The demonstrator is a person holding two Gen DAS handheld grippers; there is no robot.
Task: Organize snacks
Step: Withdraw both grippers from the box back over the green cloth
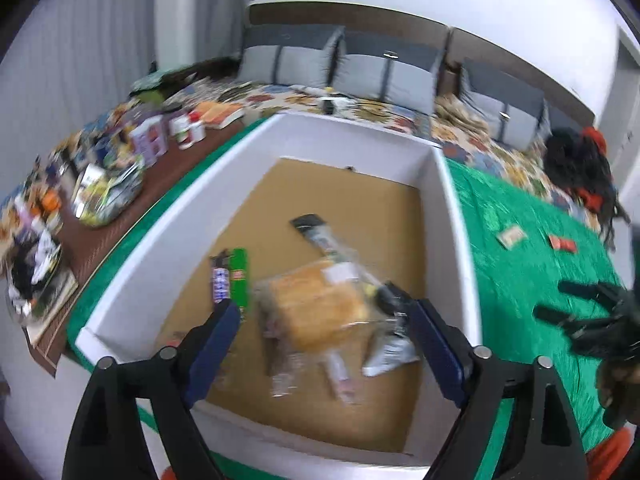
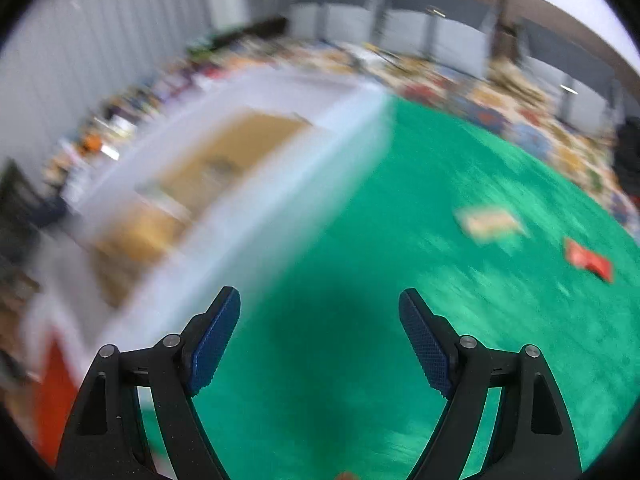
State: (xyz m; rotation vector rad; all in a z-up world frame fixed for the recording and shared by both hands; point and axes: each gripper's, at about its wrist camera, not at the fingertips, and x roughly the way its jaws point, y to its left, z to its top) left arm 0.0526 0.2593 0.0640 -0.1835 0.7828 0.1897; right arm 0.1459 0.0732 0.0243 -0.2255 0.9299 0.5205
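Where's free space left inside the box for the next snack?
Bare cardboard along the white box's far wall and far-left corner. Crowded near side: wrapped bun, green bar, silver packet. Green cloth is bare too.

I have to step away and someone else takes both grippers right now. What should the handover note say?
Left gripper: open, empty, over the white box.
Right gripper: open, empty, over the green cloth beside the box.
Done: several snacks lie in the box, including a bread pack and a green bar.
Left: a tan packet and a red packet still on the cloth.
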